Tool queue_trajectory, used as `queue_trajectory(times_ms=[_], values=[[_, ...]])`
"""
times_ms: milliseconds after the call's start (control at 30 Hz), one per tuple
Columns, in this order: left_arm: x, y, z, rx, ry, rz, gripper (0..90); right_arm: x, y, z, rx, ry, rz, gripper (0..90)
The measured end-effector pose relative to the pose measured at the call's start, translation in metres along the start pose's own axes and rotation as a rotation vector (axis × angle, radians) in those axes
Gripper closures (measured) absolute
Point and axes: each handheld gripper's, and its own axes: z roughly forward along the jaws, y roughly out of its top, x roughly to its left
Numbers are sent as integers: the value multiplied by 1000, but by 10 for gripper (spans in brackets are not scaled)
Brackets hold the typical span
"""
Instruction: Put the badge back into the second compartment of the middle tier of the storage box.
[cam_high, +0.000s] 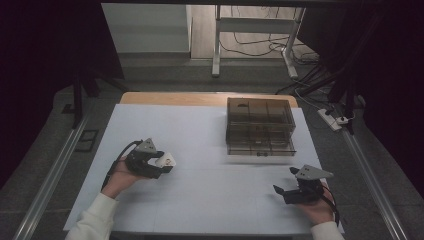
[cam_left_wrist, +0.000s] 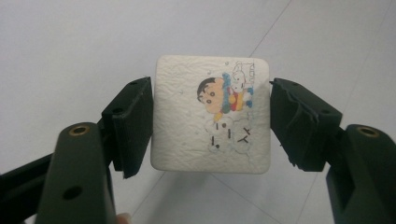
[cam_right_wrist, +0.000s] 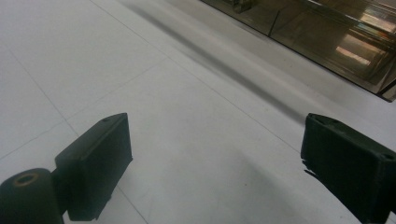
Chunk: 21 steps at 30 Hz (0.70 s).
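A small white square pack (cam_left_wrist: 187, 135) with a colourful cartoon print is between the jaws of my left gripper (cam_left_wrist: 210, 116), which press on its two sides. In the high view this pack (cam_high: 168, 160) sits at the tip of the left gripper (cam_high: 165, 162), left of the table's middle, with a hand behind it. My right gripper (cam_high: 284, 181) is low over the table near the front right and points left. Its jaws stand wide apart over bare white surface in the right gripper view, so the right gripper (cam_right_wrist: 215, 140) is open and holds nothing.
A smoky translucent drawer box (cam_high: 260, 127) stands at the back right of the white table (cam_high: 200, 200); its lower front edge (cam_right_wrist: 327, 32) runs just beyond the right gripper. Table legs and cables lie on the floor past the far edge.
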Motion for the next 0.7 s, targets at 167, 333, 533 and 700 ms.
queue_trajectory(times_ms=[167,333,533,700], values=[[0,2,-2,-24,-2,-8,326,0,0,1,-2,3,1,85],[-1,4,-2,-40,1,-11,326,0,0,-1,1,2,-5,85],[-3,7,-1,-55,-1,-14,326,0,1,-1,-7,4,-8,86],[-4,10,1,-61,-1,-17,326,1,1,-1,-6,2,-9,86]])
